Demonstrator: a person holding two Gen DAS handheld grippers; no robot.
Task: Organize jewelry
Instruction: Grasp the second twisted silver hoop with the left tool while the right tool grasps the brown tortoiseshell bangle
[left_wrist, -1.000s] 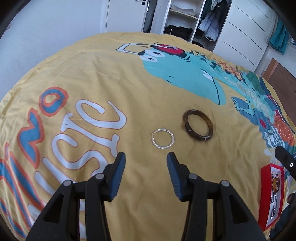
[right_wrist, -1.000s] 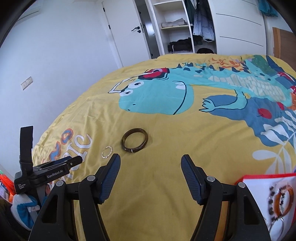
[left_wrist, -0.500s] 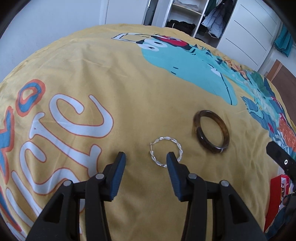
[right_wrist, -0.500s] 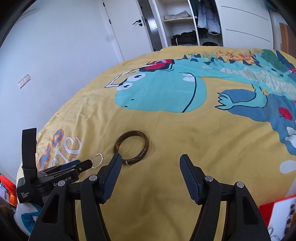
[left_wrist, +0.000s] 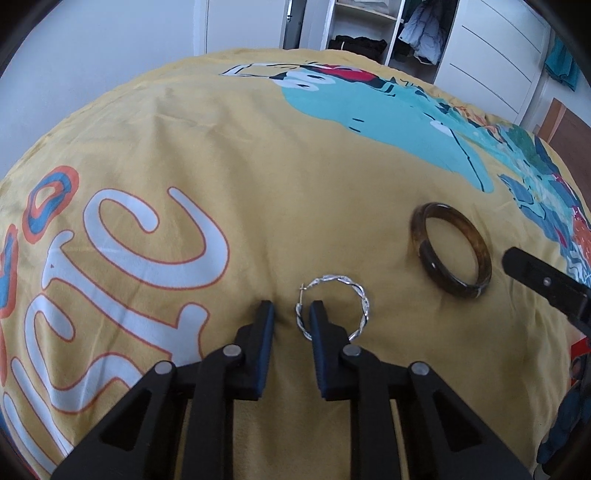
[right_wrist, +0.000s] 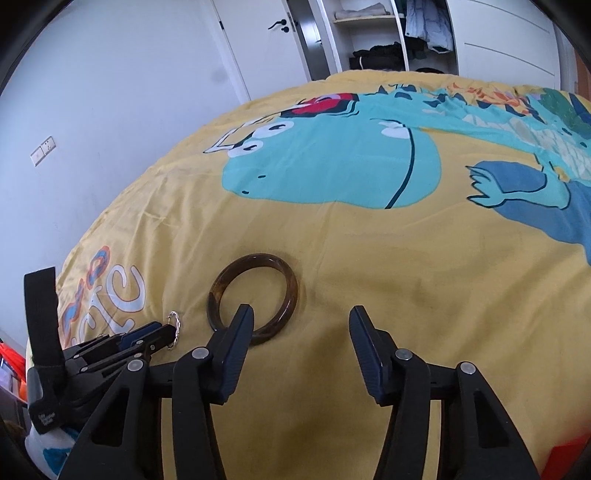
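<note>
Straddling the near edge of the hoop (left_wrist: 334, 308), the left claw (left_wrist: 289, 314) sits low on the bed (left_wrist: 258, 166) with its jaws narrowed but not yet pinching the wire. The right claw (right_wrist: 301, 319) gapes wide, its left finger over the bangle (right_wrist: 253, 308), holding nothing. Both pieces lie flat on the bedspread, near each other. The step looks like the hoop pickup; next, the jaws should close without pushing it into the cloth.
</note>
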